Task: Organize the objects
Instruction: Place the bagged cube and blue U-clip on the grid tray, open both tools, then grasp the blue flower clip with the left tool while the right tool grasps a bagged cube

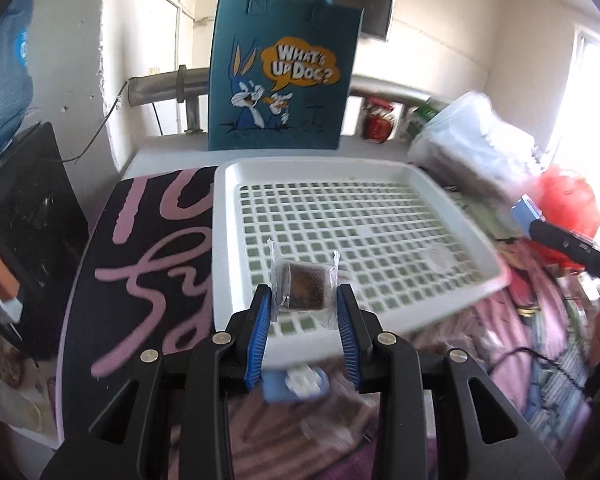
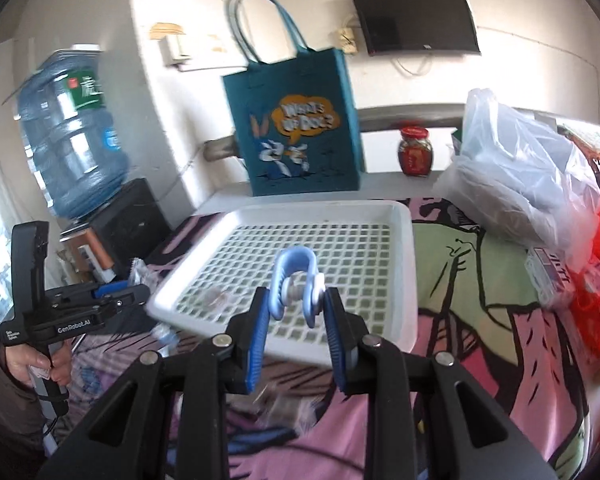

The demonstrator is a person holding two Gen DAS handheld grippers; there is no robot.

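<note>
A small brown block in a clear wrapper [image 1: 305,289] is being gripped between the blue pads of the left hand-held gripper [image 1: 305,300], above the near edge of the white slotted tray [image 1: 456,196]. A light-blue clip with a white centre [image 2: 296,286] is being clamped in the right hand-held gripper [image 2: 296,304], also over the tray's near side. The tray is being carried by a bed covered in a pink and black printed blanket [image 2: 500,320], with a blue cartoon tote bag [image 1: 284,80] standing upright beyond its far rim. Both loads are being held by narrow contact, so risk is judged to lie there: the wrapped block is being pinched largely by its slippery film ends and could be squeezed out if the pads are loosened early or the wrist is tilted. The curved clip could be twisted loose and dropped onto the blanket, short of the tray, if it is released before the near rim is cleared.
</note>
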